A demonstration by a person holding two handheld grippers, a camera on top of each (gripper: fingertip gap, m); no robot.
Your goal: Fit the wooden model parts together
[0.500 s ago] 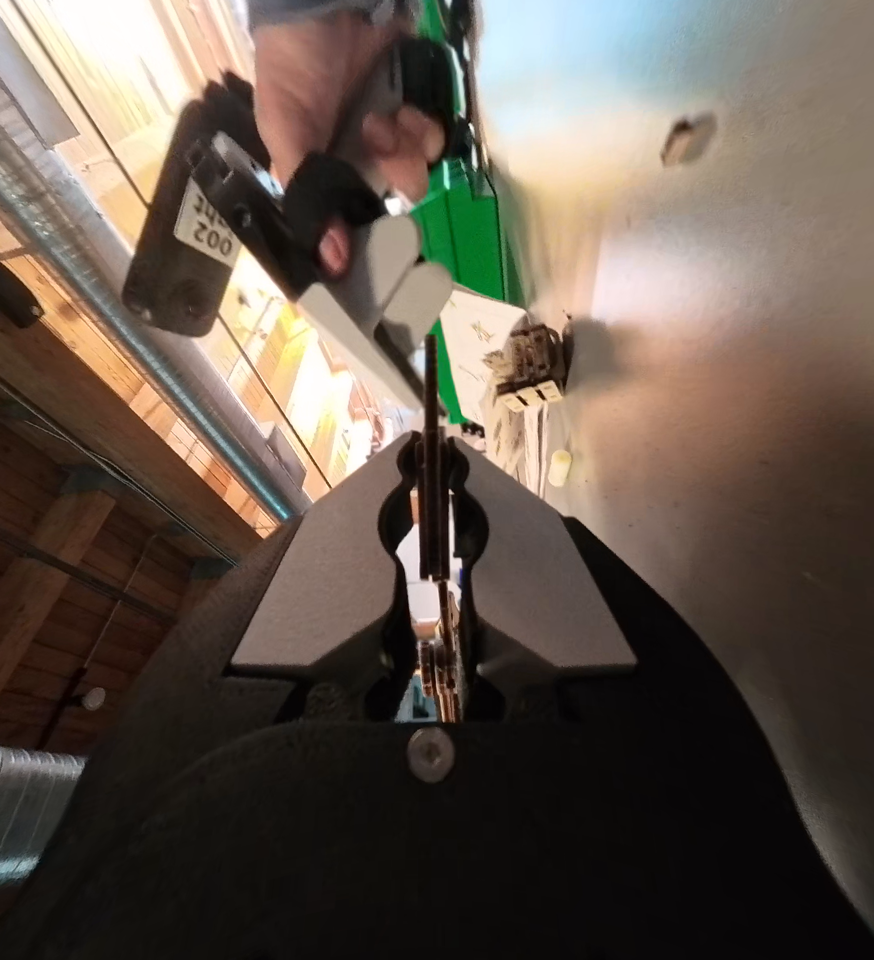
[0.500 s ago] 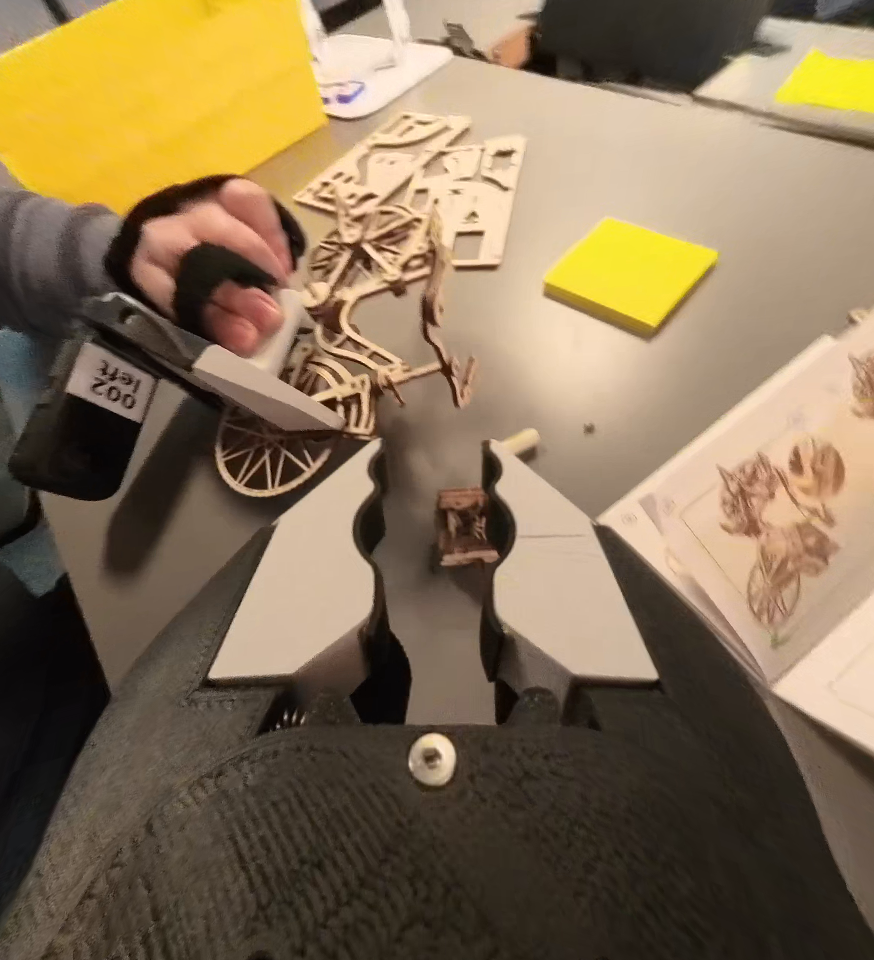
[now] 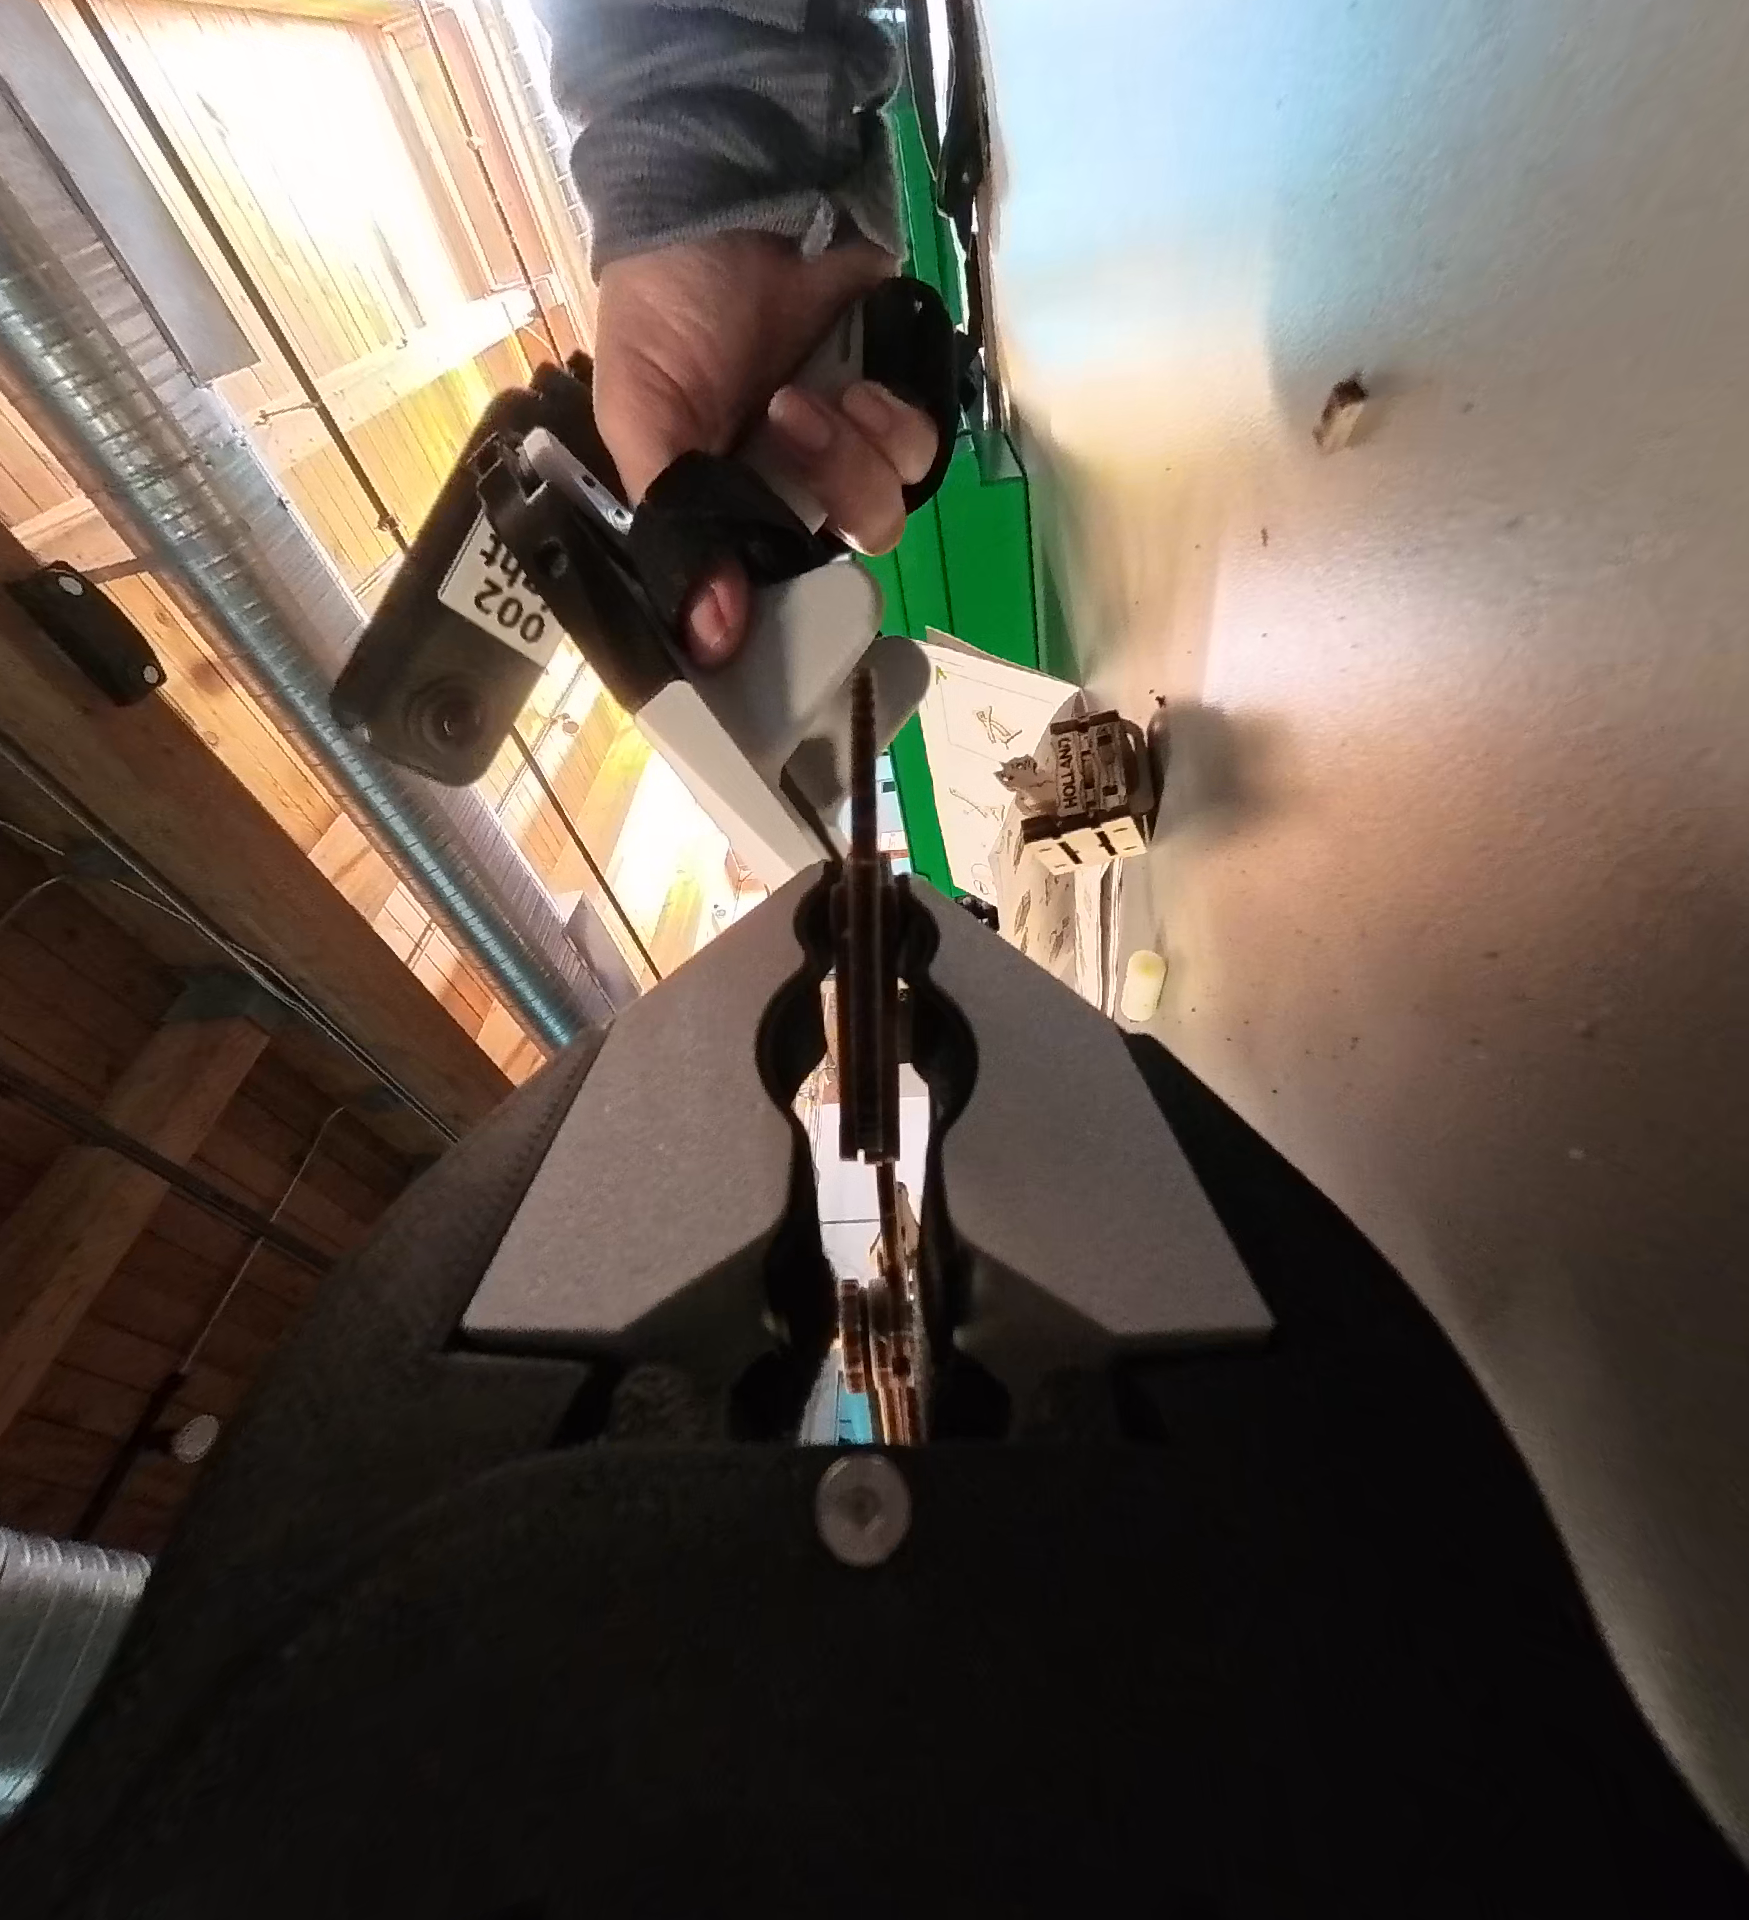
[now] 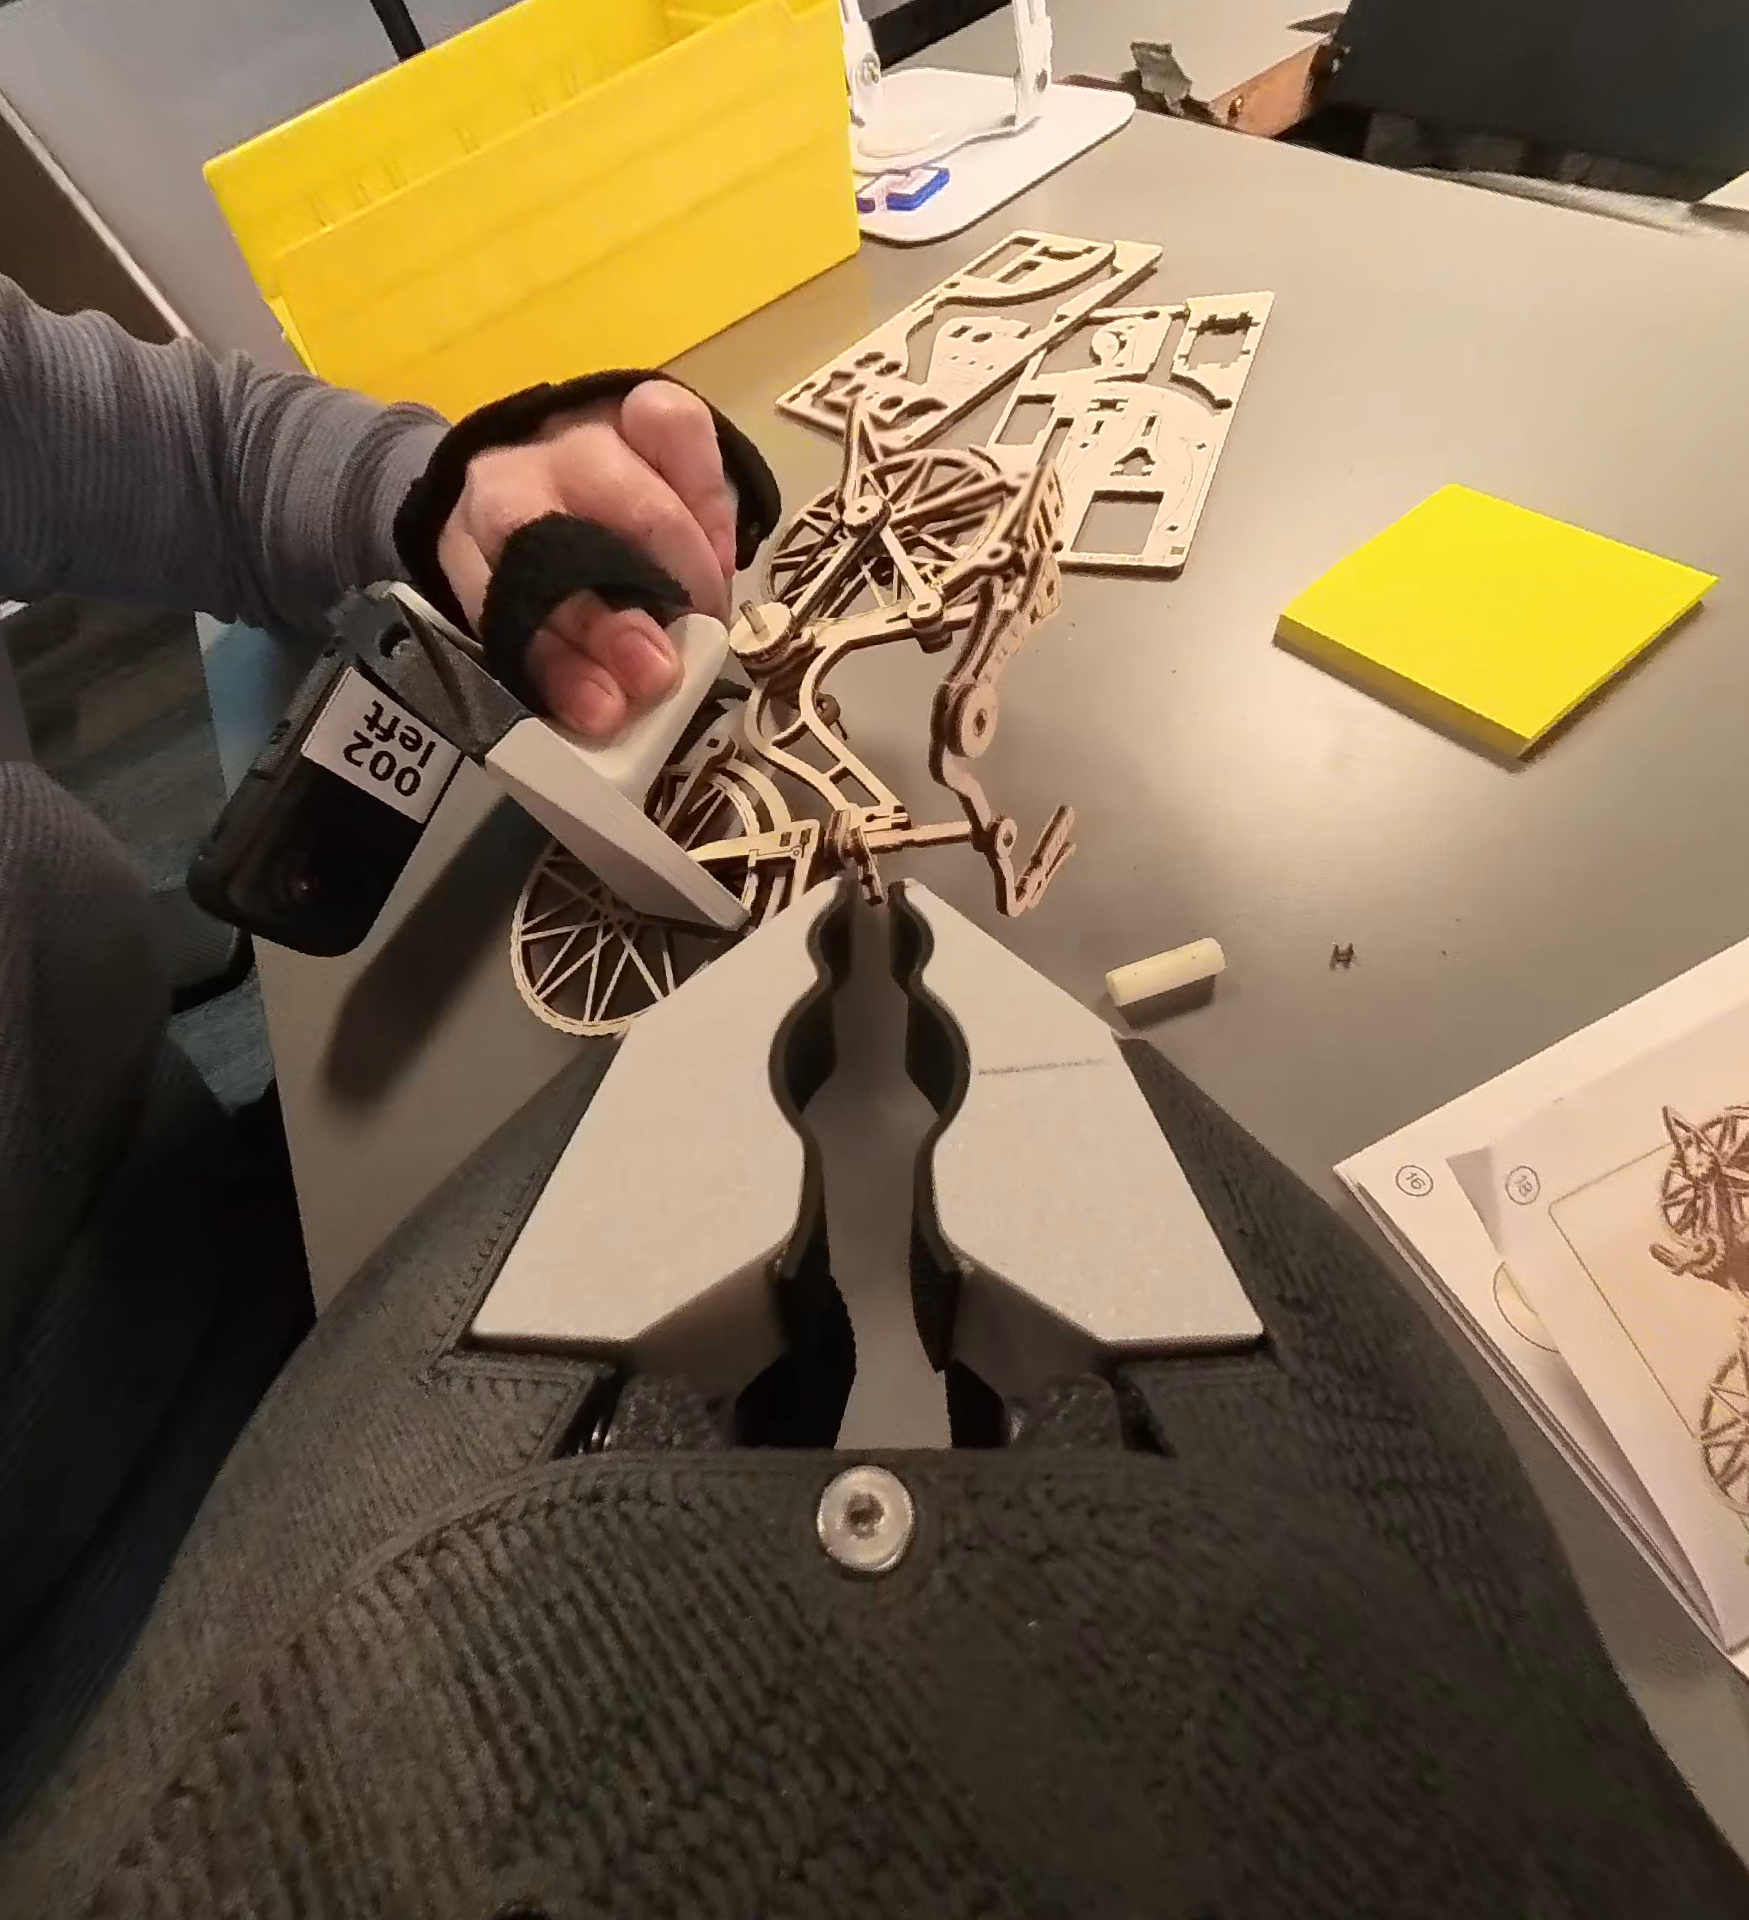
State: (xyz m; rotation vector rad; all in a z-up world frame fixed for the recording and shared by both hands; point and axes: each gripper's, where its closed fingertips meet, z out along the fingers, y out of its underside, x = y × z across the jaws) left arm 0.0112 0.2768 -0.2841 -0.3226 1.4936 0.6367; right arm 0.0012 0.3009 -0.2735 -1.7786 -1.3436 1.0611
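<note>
- On a grey table (image 4: pixel 1369 436), two hand-held grippers meet over a half-built kit. A yellow plastic bin (image 4: pixel 537 208) stands at the far left edge.
- An open instruction booklet with printed drawings (image 4: pixel 1628 1299) lies at the right, well apart from the work.
- The pale plywood bicycle model with spoked wheels (image 4: pixel 849 644) is held tilted above the table. Its lower wheel is toward the left and its frame rises away from the camera.
- Two punched-out plywood sheets (image 4: pixel 1109 416) lie flat behind it, and a square yellow sticky-note pad (image 4: pixel 1493 613) sits off to the right.
- The left gripper (image 4: pixel 719 899), steered by a hand in a black strap (image 4: pixel 589 561), comes in from the left. It is pressed together on the model's lower wheel, which its own camera shows edge-on between the fingers.
- The right gripper (image 4: pixel 870 904) points straight at the model. Its tips are drawn close on the short wooden crank stub (image 4: pixel 865 878) directly ahead and appear to pinch it.
- From that stub the pedal arm runs crosswise to the right, so the right gripper is the nearer one for any push or twist, judged from here, while the left braces.
- A small cream cylinder (image 4: pixel 1166 966) lies loose on the table just right of the tips.
</note>
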